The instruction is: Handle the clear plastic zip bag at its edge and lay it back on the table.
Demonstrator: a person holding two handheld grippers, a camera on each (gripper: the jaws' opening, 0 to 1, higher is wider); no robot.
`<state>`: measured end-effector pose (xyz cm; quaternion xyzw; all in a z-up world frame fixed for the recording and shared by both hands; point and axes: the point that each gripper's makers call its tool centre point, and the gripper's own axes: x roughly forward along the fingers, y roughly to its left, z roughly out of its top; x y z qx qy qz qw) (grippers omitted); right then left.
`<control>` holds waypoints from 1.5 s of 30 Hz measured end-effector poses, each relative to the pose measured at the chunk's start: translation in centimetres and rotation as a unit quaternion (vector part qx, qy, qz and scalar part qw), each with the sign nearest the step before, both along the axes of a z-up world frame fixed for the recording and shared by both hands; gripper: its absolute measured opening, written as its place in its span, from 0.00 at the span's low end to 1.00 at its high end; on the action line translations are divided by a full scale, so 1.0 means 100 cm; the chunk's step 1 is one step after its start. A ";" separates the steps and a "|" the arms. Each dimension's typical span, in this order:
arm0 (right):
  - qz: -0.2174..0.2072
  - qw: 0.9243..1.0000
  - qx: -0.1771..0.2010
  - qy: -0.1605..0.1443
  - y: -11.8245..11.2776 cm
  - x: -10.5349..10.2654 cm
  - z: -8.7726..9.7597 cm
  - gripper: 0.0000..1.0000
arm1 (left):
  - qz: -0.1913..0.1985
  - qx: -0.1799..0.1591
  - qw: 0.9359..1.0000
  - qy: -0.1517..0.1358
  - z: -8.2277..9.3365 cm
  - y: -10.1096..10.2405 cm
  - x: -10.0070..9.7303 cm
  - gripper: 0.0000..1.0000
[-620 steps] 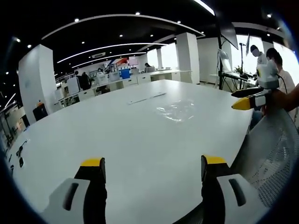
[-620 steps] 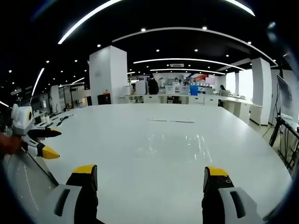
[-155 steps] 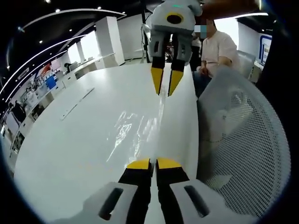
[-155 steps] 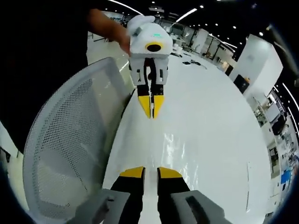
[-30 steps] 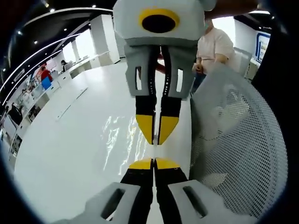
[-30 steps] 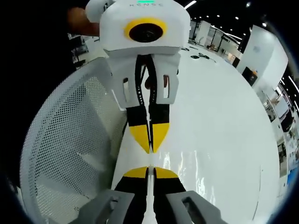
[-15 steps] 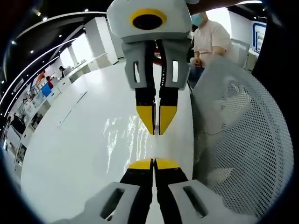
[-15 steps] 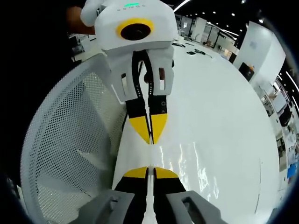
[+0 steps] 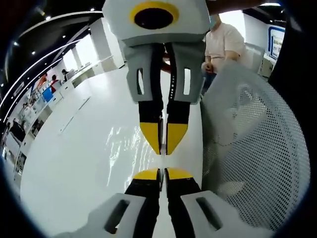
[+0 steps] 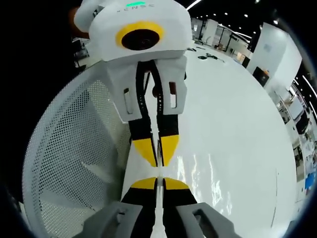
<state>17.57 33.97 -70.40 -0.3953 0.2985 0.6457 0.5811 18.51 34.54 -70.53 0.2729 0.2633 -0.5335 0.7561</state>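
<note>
The left gripper (image 9: 162, 173) and right gripper (image 10: 156, 183) meet tip to tip, jaws apparently pressed together on both.

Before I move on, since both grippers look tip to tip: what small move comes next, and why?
Probably lower both together toward the white table. The left gripper and right gripper are shut on the edge of the clear plastic zip bag, almost tip to tip, and its glossy sheet trails over the tabletop, so laying it flat seems what remains.

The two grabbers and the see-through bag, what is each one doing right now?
left gripper: shut on the bag's edge.
right gripper: shut on the same edge, tip to tip with the left.
clear plastic zip bag: pinched at its edge, spread over the table.
</note>
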 end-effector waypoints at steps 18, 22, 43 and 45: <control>0.000 1.000 0.008 -0.005 -0.004 0.004 0.001 0.00 | 0.009 -0.007 1.000 0.016 -0.005 -0.003 0.003 0.00; -0.001 1.000 0.007 -0.007 -0.005 0.005 0.000 0.00 | 0.014 -0.005 1.000 0.016 -0.005 -0.001 0.003 0.00; -0.009 1.000 -0.009 -0.006 -0.023 0.006 -0.006 0.00 | 0.007 0.008 1.000 0.024 -0.010 -0.001 0.000 0.00; -0.010 1.000 -0.013 -0.006 -0.025 0.006 -0.008 0.00 | 0.007 0.010 1.000 0.027 -0.011 -0.001 -0.002 0.00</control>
